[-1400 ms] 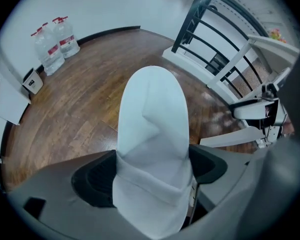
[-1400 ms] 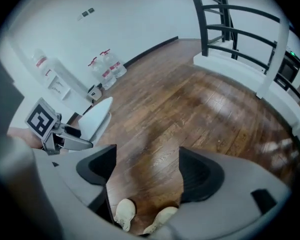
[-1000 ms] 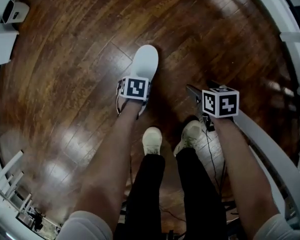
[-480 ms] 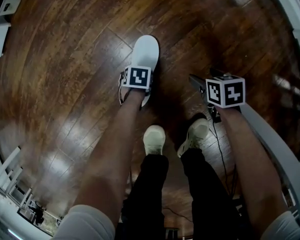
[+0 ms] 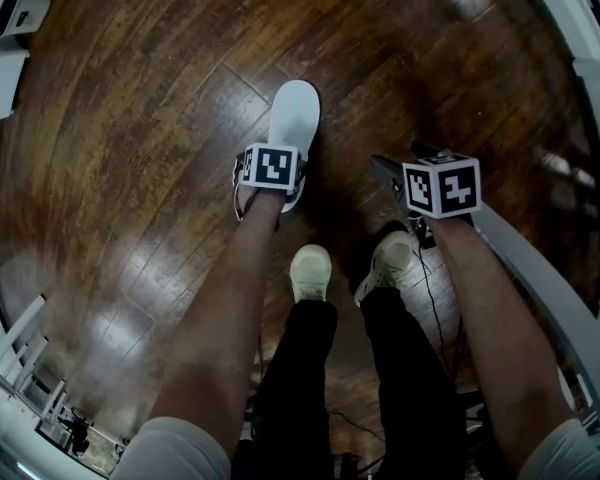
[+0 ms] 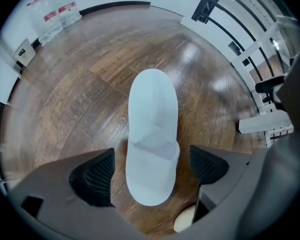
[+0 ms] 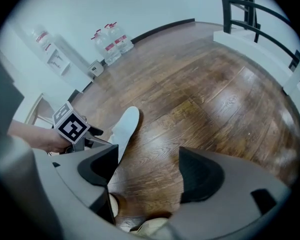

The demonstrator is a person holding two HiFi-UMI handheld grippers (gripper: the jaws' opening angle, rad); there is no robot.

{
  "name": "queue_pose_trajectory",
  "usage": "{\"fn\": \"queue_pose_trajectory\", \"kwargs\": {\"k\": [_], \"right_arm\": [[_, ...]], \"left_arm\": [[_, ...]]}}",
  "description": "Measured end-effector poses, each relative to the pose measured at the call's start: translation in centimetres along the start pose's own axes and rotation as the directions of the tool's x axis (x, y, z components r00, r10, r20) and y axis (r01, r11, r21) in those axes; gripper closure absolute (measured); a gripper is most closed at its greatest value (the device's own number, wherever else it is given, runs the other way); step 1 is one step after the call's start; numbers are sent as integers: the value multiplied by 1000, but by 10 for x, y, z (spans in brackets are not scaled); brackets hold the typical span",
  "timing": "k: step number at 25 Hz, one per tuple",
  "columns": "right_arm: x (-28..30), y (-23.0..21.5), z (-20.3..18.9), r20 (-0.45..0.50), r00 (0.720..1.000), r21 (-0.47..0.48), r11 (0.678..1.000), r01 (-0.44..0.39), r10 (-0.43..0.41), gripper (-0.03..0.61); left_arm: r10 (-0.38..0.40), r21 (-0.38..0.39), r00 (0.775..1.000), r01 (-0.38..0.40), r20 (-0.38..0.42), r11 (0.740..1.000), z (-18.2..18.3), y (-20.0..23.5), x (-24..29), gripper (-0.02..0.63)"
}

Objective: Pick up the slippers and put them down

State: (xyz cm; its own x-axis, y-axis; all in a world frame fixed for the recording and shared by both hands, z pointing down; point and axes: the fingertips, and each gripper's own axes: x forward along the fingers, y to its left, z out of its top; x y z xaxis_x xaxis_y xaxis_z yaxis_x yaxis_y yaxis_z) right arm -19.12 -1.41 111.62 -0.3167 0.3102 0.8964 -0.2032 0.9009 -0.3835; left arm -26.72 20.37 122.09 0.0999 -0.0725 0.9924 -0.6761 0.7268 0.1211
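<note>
Slipper (image 6: 152, 114) lies on floor (image 6: 65, 99) mid-frame, untouched between opening jaws of left gripper (image 6: 150, 170), right gripper (image 7: 152, 171) wide and empty; lift and set-down seemingly remain.

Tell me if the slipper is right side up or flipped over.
Right side up: the slipper lies on the floor, its upper band facing up, untouched between the opening jaws of the left gripper.

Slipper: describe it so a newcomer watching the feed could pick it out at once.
On the dark wooden floor, just ahead of the person's shoes, the slipper lies flat between the opening jaws of the left gripper. It is the only plain white footwear with no foot in it.
</note>
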Motion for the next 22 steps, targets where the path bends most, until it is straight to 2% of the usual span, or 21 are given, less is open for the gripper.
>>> {"fn": "queue_pose_trajectory", "kwargs": {"k": [6, 12, 18, 20, 22], "right_arm": [[-72, 45, 9, 10, 1000, 22, 1000, -2, 2, 195], [-188, 119, 22, 35, 999, 24, 999, -27, 26, 195], [-347, 189, 10, 85, 996, 15, 1000, 2, -3, 195], [-405, 210, 3, 110, 993, 34, 999, 30, -33, 195], [-461, 231, 1, 154, 986, 46, 997, 55, -61, 195]], "left_arm": [[31, -2, 1000, -31, -3, 1000, -15, -6, -96, 146], [-13, -31, 1000, 14, 29, 999, -29, -32, -243, 146], [-73, 43, 996, 71, 52, 997, -62, -61, -410, 147], [-76, 97, 995, 69, 68, 993, -69, -65, -469, 147], [-86, 177, 989, 64, 121, 982, -64, -68, -526, 147]]}}
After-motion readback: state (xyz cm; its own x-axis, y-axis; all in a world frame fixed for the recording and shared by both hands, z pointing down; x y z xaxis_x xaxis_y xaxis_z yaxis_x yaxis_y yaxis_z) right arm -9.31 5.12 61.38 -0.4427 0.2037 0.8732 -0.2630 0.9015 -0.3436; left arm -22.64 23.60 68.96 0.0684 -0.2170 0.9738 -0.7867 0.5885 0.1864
